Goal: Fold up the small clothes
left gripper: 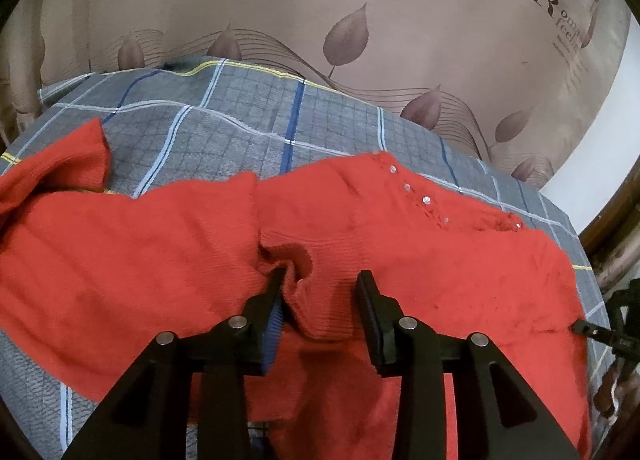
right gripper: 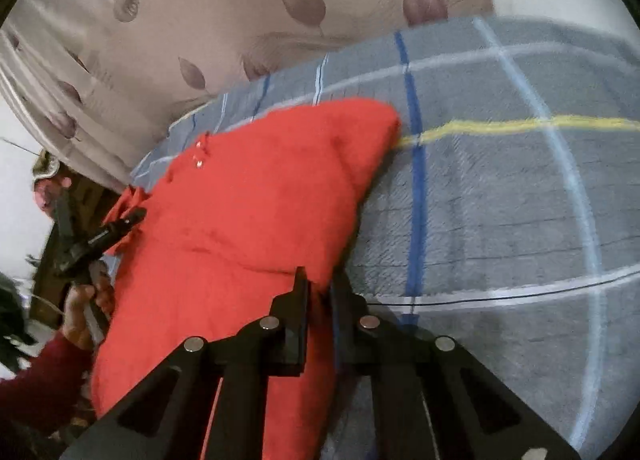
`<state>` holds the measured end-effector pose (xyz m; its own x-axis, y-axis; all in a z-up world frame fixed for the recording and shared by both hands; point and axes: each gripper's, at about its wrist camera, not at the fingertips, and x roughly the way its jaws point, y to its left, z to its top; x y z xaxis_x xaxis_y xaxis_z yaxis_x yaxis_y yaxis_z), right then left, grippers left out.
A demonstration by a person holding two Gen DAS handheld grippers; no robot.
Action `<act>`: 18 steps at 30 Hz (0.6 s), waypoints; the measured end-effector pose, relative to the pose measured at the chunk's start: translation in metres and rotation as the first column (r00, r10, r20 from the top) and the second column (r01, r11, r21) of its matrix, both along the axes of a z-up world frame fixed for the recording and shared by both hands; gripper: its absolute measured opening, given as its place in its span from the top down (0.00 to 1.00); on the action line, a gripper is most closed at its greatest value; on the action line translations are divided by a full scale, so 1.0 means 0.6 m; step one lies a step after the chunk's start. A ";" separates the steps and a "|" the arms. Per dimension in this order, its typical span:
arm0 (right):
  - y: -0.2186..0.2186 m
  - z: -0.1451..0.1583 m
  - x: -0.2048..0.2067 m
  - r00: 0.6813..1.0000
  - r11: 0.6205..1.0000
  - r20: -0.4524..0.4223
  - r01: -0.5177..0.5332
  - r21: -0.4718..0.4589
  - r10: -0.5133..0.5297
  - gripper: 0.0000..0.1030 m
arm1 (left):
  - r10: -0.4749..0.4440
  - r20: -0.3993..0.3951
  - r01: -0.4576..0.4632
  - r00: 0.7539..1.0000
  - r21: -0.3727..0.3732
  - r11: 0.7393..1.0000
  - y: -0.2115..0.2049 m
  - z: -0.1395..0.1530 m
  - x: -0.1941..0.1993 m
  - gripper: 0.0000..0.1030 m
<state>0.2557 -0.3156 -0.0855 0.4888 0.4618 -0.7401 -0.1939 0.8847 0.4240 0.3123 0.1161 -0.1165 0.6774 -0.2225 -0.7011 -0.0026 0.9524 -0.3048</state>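
- Left gripper [left gripper: 320, 278]: jaws spread, a raised fold of red sweater [left gripper: 400, 228] between them.
- Right gripper [right gripper: 320, 280]: jaws pinching the sweater's edge.
- Sweater: fuzzy knit, clear buttons [left gripper: 426, 200], rumpled on a grey plaid bed [left gripper: 240, 108].

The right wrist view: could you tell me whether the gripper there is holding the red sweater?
Yes, the right gripper is shut on a fold of the red sweater.

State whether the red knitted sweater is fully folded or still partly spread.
Partly spread: red sweater lies across the plaid blanket, one sleeve still extended.
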 end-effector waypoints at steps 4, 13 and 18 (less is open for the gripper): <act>0.032 0.061 -0.056 0.988 0.969 0.152 0.010 -0.246 0.028 0.93 | 0.002 -0.001 -0.002 1.000 -0.005 1.000 0.001 -0.002 0.000 0.62; -0.092 0.015 0.000 0.994 0.977 -0.032 0.105 0.184 -0.101 0.75 | -0.008 -0.006 0.008 1.000 0.001 1.000 -0.002 -0.004 0.002 0.56; -0.108 -0.008 0.090 0.990 0.971 -0.085 0.130 0.200 -0.116 0.75 | -0.020 -0.005 0.020 1.000 0.027 0.999 -0.011 -0.001 0.001 0.51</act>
<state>0.3095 -0.3807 -0.0902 0.5004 0.5463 -0.6717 -0.0514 0.7932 0.6068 0.3130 0.1096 -0.1169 0.6698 -0.2174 -0.7100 0.0154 0.9601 -0.2793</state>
